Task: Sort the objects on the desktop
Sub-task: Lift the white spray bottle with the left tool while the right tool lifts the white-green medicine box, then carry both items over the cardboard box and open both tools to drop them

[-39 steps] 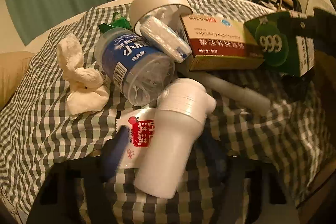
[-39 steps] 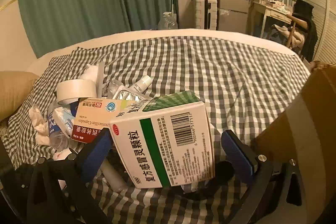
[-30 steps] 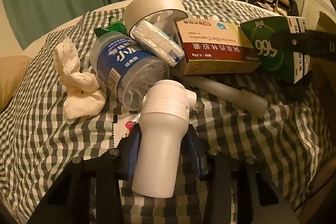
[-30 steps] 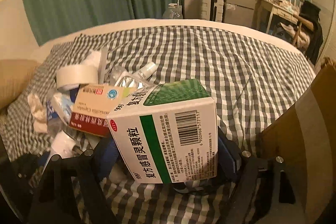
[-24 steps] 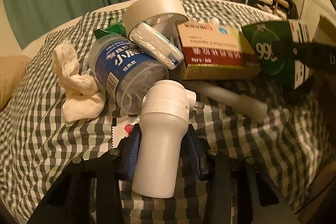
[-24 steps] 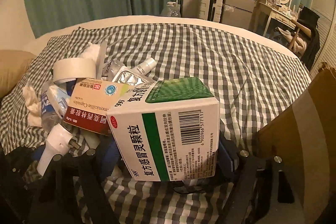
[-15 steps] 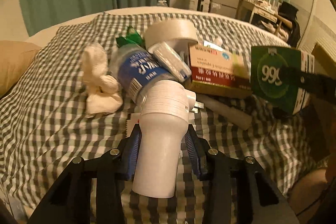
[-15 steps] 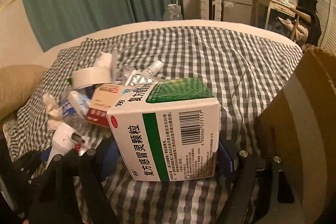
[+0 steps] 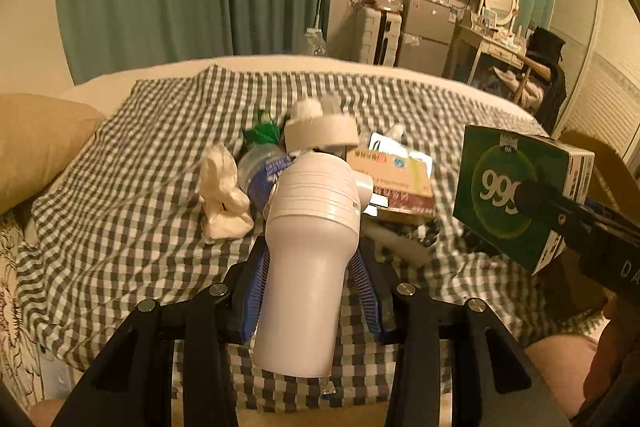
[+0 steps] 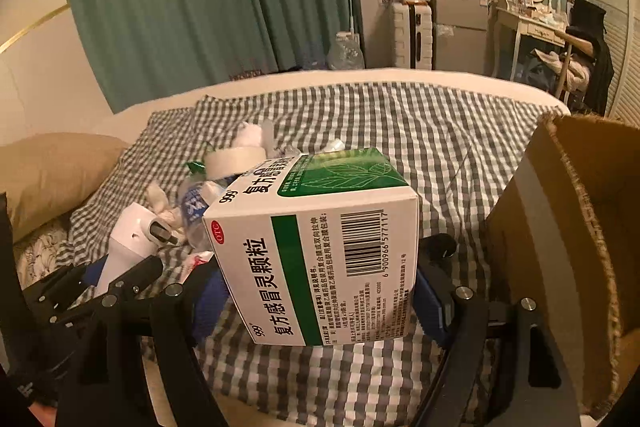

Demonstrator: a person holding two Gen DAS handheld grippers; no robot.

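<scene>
Vs earlier frames: both grippers are higher now. The pile on the checked cloth (image 9: 140,195) looks smaller and sits farther below in both views. Earlier the white device lay on the cloth next to the red-and-white sachet, ahead of spread pads; now it is clamped and clear of the bed. The green box was already gripped and is now nearer the cardboard box (image 10: 568,227), whose open top shows at right.

Left gripper (image 9: 312,267): part closed, blue pads pinching the body of the white plastic device (image 9: 308,259). It is a bottle-shaped thing, ribbed collar and side nozzle pointing away from the camera, base toward the camera. Held above the cloth. No label readable on it.

Right gripper (image 10: 316,291): jaws wide, pads pressed on both sides of the green-and-white medicine box (image 10: 316,251), held in the air left of the cardboard box. Writing: "999", "OTC" in a red oval, 复方感冒灵颗粒, barcode 6 900966 577117. In the left view its green end face (image 9: 508,195) shows a big "999" partly cut by the right gripper's finger.

Left behind on the cloth:
- tape roll (image 9: 320,133)
- clear water bottle, blue label (image 9: 260,171), Chinese text too blurred to read
- crumpled tissue (image 9: 222,195)
- red-and-cream medicine carton (image 9: 394,179), print unreadable now
- green wrapper (image 9: 262,133)
- corner of the red-and-white sachet (image 10: 196,261)

Tan pillow (image 9: 36,143) at left edge.
</scene>
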